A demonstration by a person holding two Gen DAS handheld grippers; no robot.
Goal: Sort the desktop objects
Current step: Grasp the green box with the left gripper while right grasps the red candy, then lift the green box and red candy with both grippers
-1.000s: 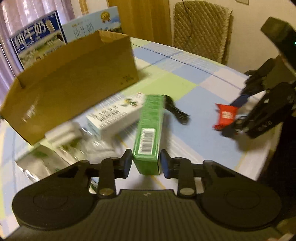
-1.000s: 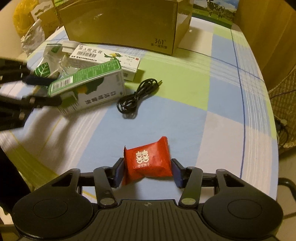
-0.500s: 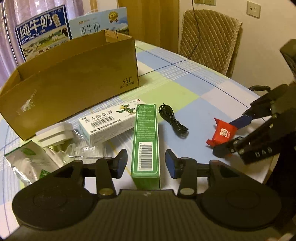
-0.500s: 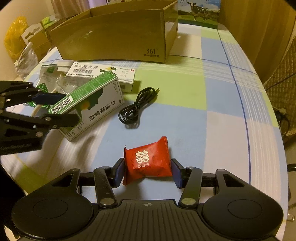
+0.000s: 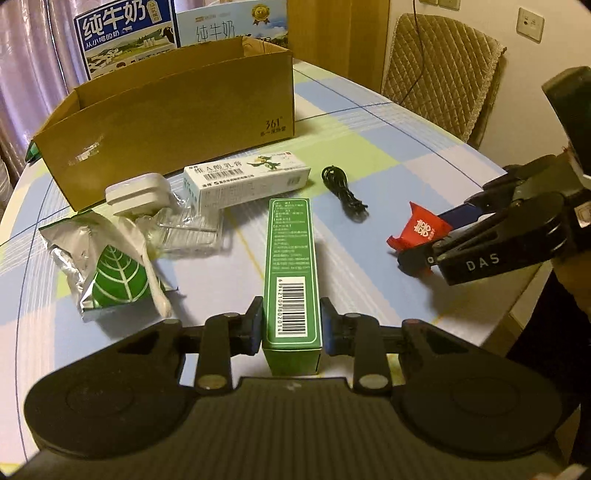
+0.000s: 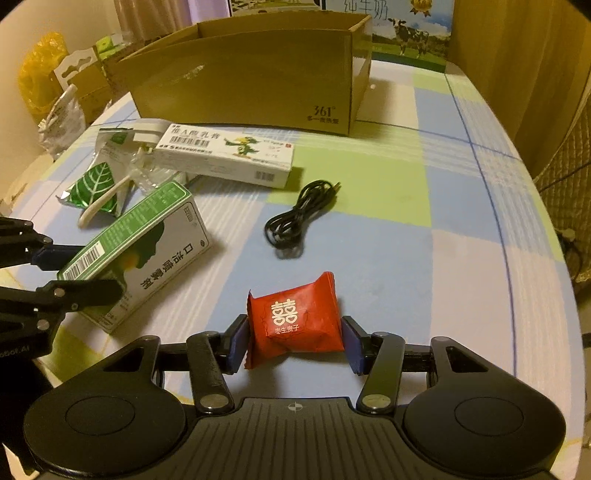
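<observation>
The left gripper (image 5: 291, 325) clamps the near end of a green box (image 5: 291, 273). The right gripper (image 6: 295, 341) clamps a red candy packet (image 6: 295, 319). Both sit on a checked tablecloth (image 6: 388, 221). Ahead stands an open cardboard box (image 5: 177, 110); beyond it, milk cartons (image 5: 125, 33) and a padded chair (image 5: 439, 70).

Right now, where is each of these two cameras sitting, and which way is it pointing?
Left wrist view: sits on the left tool, looking forward along its fingers across the table to the cardboard box; it grips a green box, and the right tool shows at the right.
Right wrist view: sits on the right tool, facing the same cardboard box; it grips a red packet, and the left tool shows at the left.
Shared: both boxes, red packet, black cable and white carton.
</observation>
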